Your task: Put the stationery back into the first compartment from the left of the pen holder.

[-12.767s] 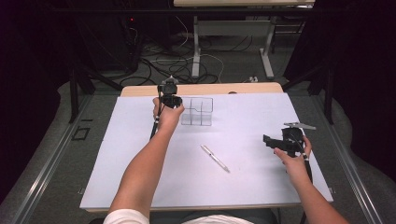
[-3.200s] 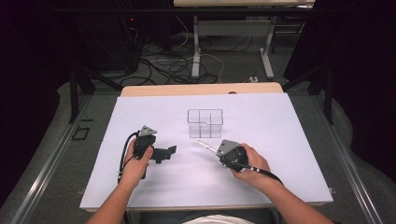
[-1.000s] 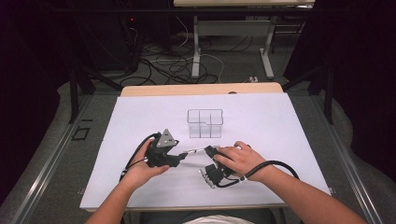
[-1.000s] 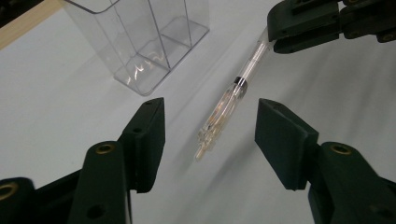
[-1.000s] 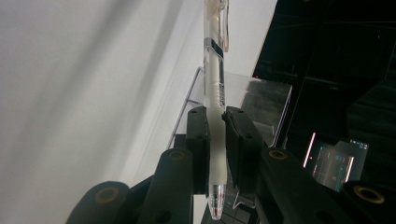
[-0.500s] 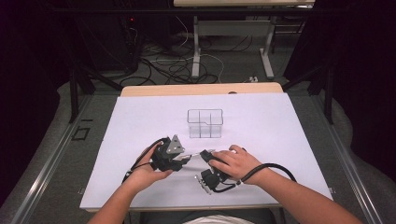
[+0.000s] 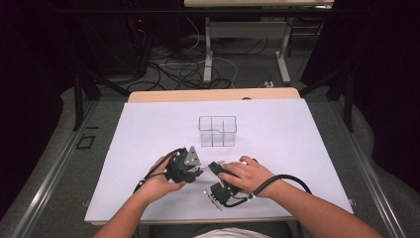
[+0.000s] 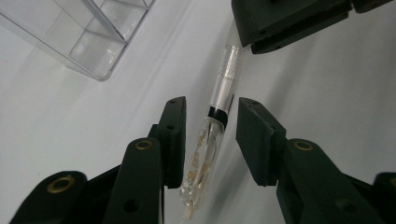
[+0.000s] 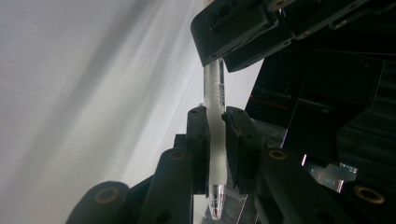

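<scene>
A clear pen with a white grip (image 9: 215, 135) is held off the white table (image 7: 297, 139), and my right gripper (image 9: 216, 114) is shut on that grip with the tip pointing back at the camera. My left gripper (image 8: 211, 107) is open, its jaws either side of the pen's clear barrel (image 8: 205, 149) with a gap on each side. In the high view the left gripper (image 7: 195, 169) and right gripper (image 7: 214, 171) meet nose to nose near the table's front middle, the right one under the hand. A clear divided box (image 7: 217, 131) stands just beyond them.
The clear box's corner (image 8: 88, 42) lies close to the left of the pen in the left gripper view. A wooden table edge (image 7: 213, 94) runs along the back. Cables trail from both grippers toward the front edge.
The pen has left the table, where it lay before, and is now in the right gripper. Over the last second the left gripper has slid right until its jaws flank the pen.
</scene>
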Demonstrator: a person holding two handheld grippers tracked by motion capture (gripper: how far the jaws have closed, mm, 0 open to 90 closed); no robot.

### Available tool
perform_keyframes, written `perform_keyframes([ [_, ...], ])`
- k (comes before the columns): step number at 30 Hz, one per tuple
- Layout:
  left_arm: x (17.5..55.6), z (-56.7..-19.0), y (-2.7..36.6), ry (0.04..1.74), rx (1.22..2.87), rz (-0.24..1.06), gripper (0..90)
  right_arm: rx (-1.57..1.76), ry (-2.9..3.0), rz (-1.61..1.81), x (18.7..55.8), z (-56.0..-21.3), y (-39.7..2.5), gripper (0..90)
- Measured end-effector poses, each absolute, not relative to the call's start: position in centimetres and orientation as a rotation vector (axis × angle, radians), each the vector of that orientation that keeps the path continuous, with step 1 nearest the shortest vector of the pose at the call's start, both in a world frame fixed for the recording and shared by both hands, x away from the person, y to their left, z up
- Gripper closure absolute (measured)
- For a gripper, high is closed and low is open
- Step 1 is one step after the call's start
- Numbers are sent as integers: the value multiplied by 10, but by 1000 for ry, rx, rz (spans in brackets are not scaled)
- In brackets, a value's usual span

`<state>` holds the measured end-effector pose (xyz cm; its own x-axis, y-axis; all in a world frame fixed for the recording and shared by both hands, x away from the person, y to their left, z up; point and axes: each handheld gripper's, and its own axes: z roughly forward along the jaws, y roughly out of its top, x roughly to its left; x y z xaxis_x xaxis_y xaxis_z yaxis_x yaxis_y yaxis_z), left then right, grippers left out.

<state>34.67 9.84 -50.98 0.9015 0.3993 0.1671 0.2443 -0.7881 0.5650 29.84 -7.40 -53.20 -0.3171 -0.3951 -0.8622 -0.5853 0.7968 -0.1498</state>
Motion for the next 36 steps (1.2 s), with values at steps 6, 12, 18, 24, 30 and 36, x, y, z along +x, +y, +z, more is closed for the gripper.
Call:
perform_keyframes([
  [6, 349, -514, 97, 458, 2527, 378, 658, -719, 1957, 241, 299, -533, -72, 801],
  [12, 349, -516, 96, 429, 2552, 391, 707, -742, 1946, 241, 298, -533, -70, 801],
  [18, 347, -517, 96, 400, 2578, 407, 743, -745, 1941, 245, 298, -535, -67, 800],
  [24, 346, -517, 96, 382, 2584, 398, 755, -742, 1940, 233, 297, -536, -66, 799],
  [30, 346, -517, 96, 383, 2576, 392, 775, -695, 1948, 264, 297, -534, -67, 786],
  [36, 350, -515, 101, 431, 2575, 390, 784, -654, 1957, 295, 298, -533, -70, 688],
])
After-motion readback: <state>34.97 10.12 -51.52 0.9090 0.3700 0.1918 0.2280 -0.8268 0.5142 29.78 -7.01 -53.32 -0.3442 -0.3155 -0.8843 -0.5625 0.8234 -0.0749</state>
